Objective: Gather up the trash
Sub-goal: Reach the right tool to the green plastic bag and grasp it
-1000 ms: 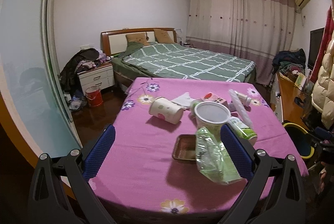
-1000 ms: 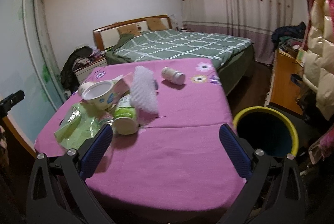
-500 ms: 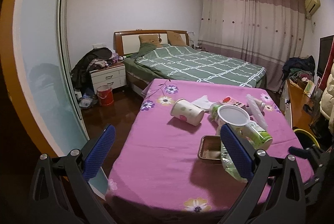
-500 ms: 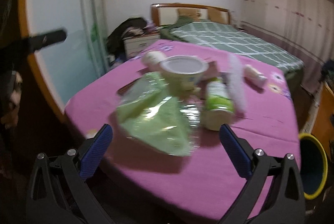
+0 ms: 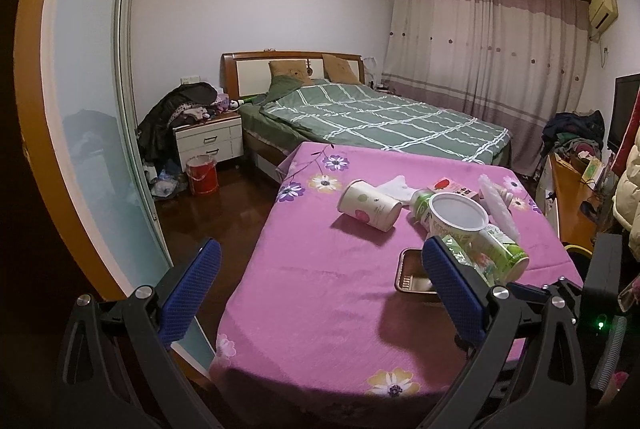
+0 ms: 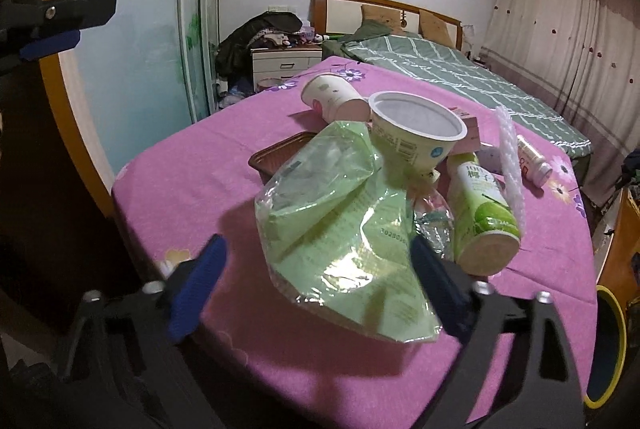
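Observation:
Trash lies on a purple flowered tablecloth. A green plastic bag lies nearest my right gripper, which is open with the bag between its fingers. Behind the bag stand a white tub, a toppled paper cup, a green bottle, a white foam net, a small bottle and a brown tray. My left gripper is open and empty at the table's left front edge. The cup and tub also show in the left wrist view.
A yellow-rimmed bin stands on the floor right of the table. A green bed lies behind it, with a nightstand and red bucket to the left. A glass sliding door is at left.
My right gripper has swung left from the bin side and come in low around the green bag. My left gripper has pulled back and left, away from the trash.

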The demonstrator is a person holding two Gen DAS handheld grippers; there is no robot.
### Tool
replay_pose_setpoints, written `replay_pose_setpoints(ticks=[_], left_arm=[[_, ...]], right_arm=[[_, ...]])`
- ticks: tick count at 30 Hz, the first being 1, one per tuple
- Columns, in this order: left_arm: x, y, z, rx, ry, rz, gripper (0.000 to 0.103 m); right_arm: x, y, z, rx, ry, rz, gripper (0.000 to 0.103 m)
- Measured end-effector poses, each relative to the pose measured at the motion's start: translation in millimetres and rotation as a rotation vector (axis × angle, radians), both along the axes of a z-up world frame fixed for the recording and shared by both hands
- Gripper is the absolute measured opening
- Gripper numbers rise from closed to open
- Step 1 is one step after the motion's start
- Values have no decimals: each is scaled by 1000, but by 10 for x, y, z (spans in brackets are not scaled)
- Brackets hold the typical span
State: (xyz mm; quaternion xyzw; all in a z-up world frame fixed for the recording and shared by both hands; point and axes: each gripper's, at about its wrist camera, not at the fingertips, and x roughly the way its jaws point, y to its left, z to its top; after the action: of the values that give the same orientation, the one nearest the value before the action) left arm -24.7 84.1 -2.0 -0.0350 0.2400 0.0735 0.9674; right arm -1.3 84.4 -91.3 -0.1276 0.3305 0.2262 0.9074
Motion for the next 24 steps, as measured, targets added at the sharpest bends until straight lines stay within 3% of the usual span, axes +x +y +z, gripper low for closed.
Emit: replay_pose_setpoints(ticks=[7,9,11,24], left_arm=[[41,34,-51,-10,13,-1,99],[46,31,-57,-10,13,-1,99],[50,19,-66,-8,15,-3,99],[138,-129,-104,4,33,-36,99]], right_arm=[[22,-25,29,12,10,17,44],[2,-36,53,18,8,30,24],[-36,-58,98,25,-9,36,14],[-335,-404,632,147,-79,78,8]])
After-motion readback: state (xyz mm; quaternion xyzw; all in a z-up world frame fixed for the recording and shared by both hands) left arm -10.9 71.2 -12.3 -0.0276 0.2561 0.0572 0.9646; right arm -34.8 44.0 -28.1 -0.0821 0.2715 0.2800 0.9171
